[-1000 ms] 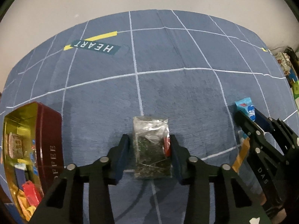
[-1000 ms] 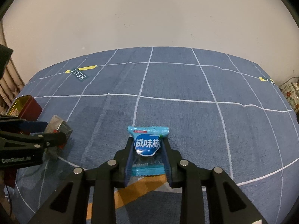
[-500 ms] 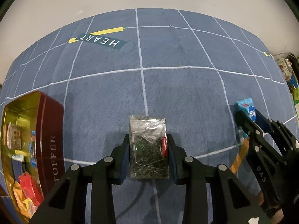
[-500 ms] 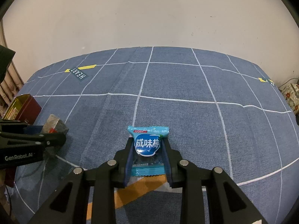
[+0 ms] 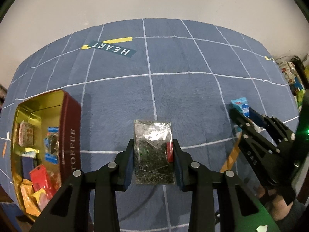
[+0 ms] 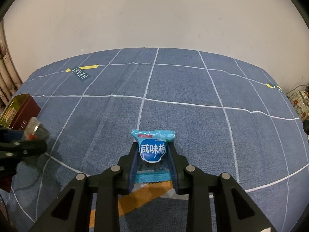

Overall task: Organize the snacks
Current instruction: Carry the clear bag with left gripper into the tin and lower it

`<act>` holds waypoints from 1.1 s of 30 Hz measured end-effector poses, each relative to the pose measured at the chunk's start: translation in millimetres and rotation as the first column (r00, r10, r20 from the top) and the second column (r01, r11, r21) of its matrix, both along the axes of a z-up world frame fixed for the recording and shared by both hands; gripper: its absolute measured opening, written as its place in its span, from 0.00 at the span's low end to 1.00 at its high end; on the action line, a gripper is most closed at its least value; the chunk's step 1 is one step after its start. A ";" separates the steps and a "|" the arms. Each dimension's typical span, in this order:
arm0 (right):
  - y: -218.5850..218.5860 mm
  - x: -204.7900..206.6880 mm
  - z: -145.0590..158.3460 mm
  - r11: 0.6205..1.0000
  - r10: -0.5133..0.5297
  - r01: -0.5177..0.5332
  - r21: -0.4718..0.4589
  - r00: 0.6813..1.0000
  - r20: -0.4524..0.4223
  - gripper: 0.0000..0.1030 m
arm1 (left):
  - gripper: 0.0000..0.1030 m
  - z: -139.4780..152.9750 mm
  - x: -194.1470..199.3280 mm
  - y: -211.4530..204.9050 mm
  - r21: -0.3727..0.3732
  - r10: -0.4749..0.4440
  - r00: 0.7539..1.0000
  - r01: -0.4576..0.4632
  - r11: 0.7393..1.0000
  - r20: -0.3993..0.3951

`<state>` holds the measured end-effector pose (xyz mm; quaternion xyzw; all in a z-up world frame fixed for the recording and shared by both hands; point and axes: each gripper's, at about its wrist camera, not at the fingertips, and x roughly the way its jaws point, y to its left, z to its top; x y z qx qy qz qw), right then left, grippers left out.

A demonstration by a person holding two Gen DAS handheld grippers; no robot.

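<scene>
Left gripper (image 5: 154, 161): your jaws clamp the clear plastic packet of dark green flakes (image 5: 153, 150), lifted above the blue grid-lined cloth (image 5: 173, 96).
Right gripper (image 6: 152, 161): your jaws pinch the small blue plum-candy wrapper (image 6: 153, 147).
Tin: the open maroon toffee tin (image 5: 70, 135), with snacks inside, sits to your left.

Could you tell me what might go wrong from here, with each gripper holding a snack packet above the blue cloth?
1. The left gripper pinches the clear packet only by its side edges; the slick film could slip out before reaching the toffee tin.
2. The tin already looks crowded, so a dropped packet might catch its rim.
3. The right gripper squeezes the blue packet and may crush it.
</scene>
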<state>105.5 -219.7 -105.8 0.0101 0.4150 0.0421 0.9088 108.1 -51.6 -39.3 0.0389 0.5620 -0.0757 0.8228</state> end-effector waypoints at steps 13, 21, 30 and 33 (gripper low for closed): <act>0.0 -0.1 -0.1 1.000 -0.001 0.001 0.000 1.000 0.000 0.29 | 0.31 53.5 -12.8 39.5 0.001 0.018 0.997 -0.018 1.000 0.081; -0.1 0.1 -0.3 1.000 -0.002 0.002 -0.003 1.000 -0.001 0.29 | 0.31 67.3 0.0 101.5 0.055 0.123 0.986 -0.130 0.990 0.111; 1.7 0.6 0.2 1.000 -0.001 0.001 -0.015 1.000 -0.002 0.29 | 0.31 63.3 17.9 179.6 0.077 0.271 0.959 -0.277 0.958 0.084; 2.2 0.9 0.1 1.000 -0.001 0.001 -0.017 1.000 -0.003 0.29 | 0.31 54.4 24.1 193.0 0.118 0.271 0.960 -0.278 0.953 0.071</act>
